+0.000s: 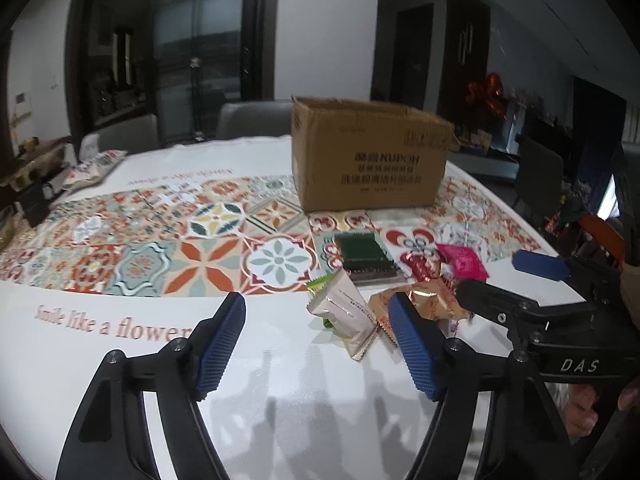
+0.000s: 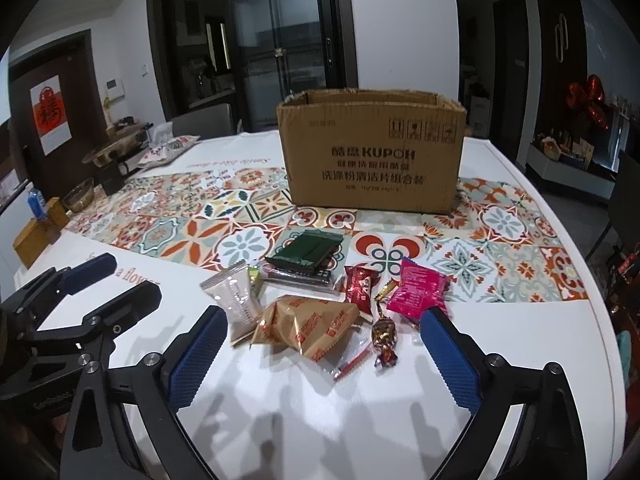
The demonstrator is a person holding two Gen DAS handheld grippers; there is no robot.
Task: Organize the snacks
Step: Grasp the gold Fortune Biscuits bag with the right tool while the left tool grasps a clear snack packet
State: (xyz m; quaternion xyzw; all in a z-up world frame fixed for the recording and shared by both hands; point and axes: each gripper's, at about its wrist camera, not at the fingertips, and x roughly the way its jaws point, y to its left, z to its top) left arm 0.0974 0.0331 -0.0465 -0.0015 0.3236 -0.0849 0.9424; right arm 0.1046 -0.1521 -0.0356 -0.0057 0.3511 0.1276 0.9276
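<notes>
Snack packets (image 2: pixel 316 312) lie scattered just before the cardboard box (image 2: pixel 372 152). Left gripper (image 1: pixel 316 340) and right gripper (image 2: pixel 324 356) hover nearer than the packets, jaws apart, holding nothing.

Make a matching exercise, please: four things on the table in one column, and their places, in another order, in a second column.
Things:
1. brown cardboard box
2. dark green flat packet
3. bright pink plastic packet
4. golden-brown crinkled snack bag

Places:
A. rightmost in the snack pile
B. between the right gripper's open fingers
C. behind the snacks
D. just in front of the box

Pairs: 1-C, 2-D, 3-A, 4-B
</notes>
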